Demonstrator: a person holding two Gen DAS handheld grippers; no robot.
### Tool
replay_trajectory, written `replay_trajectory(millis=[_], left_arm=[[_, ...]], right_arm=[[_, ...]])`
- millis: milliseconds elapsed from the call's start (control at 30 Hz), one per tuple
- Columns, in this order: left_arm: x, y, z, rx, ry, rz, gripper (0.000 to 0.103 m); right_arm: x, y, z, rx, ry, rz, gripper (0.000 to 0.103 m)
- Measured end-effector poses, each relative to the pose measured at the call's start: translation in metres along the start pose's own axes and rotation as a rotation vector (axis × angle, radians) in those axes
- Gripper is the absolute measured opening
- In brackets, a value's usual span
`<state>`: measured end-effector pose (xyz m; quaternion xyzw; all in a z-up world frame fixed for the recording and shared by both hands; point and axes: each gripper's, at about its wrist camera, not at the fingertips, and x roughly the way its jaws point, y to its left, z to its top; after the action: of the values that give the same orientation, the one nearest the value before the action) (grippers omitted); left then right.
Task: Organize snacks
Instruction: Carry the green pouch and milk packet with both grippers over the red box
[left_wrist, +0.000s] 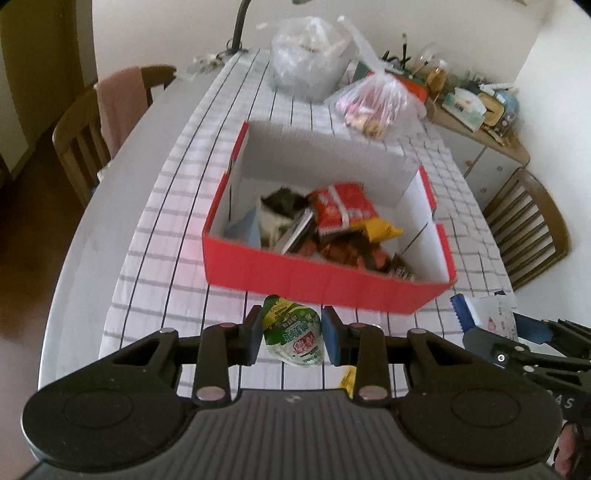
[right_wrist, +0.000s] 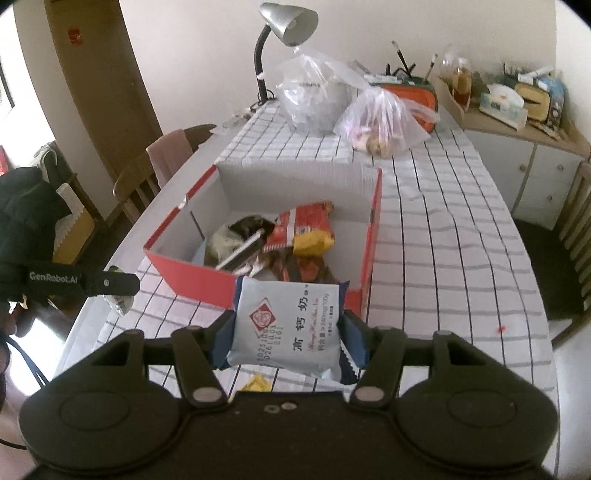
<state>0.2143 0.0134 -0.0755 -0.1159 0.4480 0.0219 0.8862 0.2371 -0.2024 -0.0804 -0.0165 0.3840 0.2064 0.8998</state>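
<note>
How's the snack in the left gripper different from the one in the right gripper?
The green-and-white pouch is small and rounded; the pale blue packet is wider and rectangular. The pouch hangs past the left gripper, while the packet spans the right gripper. Both are clamped, outside the red box.

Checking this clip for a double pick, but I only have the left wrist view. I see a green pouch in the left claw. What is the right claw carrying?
Observer: The right claw is shut on a pale blue snack packet with a red diamond logo.
Operator: Is it over the box yet?
Observer: No, the packet sits in front of the red box's near wall.
Operator: Anything under it?
Observer: A yellow wrapper lies on the checked cloth.
</note>
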Motion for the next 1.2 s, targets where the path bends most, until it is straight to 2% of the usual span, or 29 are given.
replay_trajectory(millis=[233,467,733,1000,1200], left_arm=[[0.000,-0.008,0.030,0.028,-0.047,0.018,0.033],[0.016,-0.010,0.059,0.040,-0.048,0.045,0.033],[0.046,-0.007,0.085,0.047,-0.022,0.072,0.033],[0.087,-0.003,0.100,0.036,0.043,0.094,0.033],[0.116,-0.002,0.111,0.045,0.085,0.118,0.033]], right_arm=[[0.011,0.000,0.023,-0.027,-0.021,-0.019,0.059],[0.032,0.000,0.045,-0.041,-0.017,-0.027,0.059],[0.071,-0.005,0.066,-0.042,0.019,-0.030,0.059],[0.114,-0.011,0.080,-0.027,0.082,-0.012,0.059],[0.147,-0.010,0.089,-0.073,0.136,-0.008,0.059]])
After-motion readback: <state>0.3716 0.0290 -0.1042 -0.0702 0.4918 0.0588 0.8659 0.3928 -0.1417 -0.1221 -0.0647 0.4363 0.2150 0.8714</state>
